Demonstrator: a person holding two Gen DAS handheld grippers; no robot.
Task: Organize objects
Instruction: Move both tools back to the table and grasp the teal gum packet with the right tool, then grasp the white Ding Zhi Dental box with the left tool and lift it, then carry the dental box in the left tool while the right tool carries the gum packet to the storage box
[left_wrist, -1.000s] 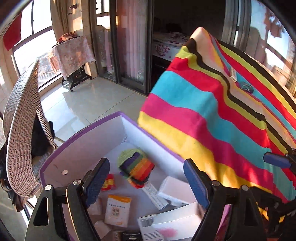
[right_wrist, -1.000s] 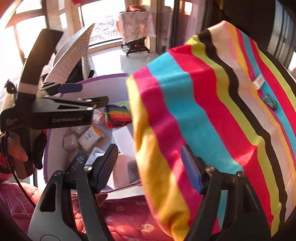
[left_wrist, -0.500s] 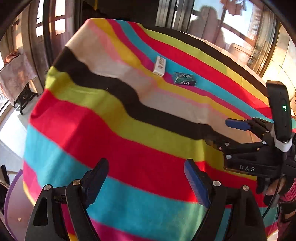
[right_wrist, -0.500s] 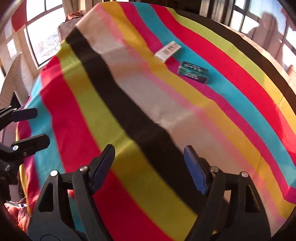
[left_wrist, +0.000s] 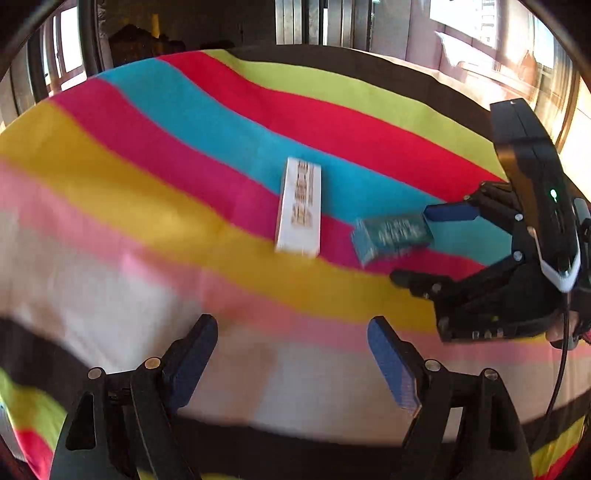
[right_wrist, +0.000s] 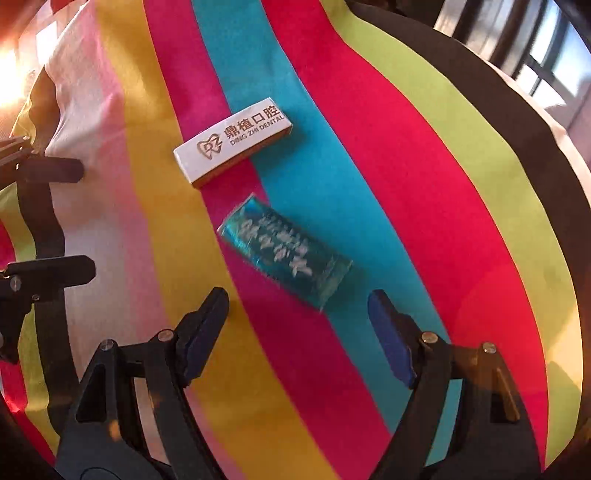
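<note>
The teal box (right_wrist: 286, 254) has print too blurred to read; the striped cloth (left_wrist: 147, 206) smears nearby.

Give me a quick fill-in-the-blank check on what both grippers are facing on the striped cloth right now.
1. Two small boxes lie on the striped cloth: a white box and a ____ box.
2. The Latin lettering on the white box reads DING ZHI ____.
3. The box nearer the right gripper is the ____ one.
4. The left gripper holds ____ between its open jaws.

Missing words: teal; DENTAL; teal; nothing
</note>
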